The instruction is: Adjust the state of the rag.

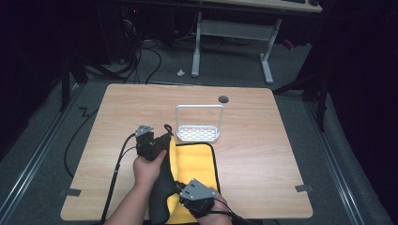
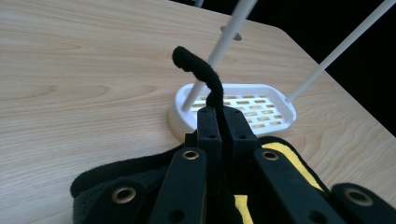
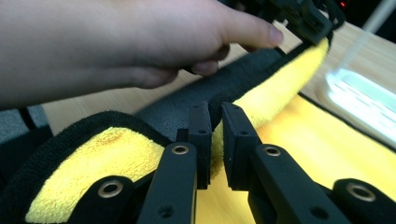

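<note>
A: What is hidden? Near end of the table (image 1: 263, 154) is cut off in the high view; right gripper (image 1: 190, 197) jaws are masked there by its grey plate.

B: Resolved in gripper views; right gripper clamped on the cloth (image 3: 275, 95) fold; left gripper (image 2: 223, 122) clenched on its black corner loop.

A: Cloth yellow, black-edged, half folded, near the white rack (image 1: 198, 133).

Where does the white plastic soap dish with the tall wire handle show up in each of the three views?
High view: the white slotted plastic dish with a tall wire handle sits at table centre, just beyond the yellow and black cloth.
Left gripper view: centre right, its tray right behind the jaw tips, handle rods rising to the top edge.
Right gripper view: blurred at the right edge.
Shared landmark: the cloth, beside the dish in every view.
</note>
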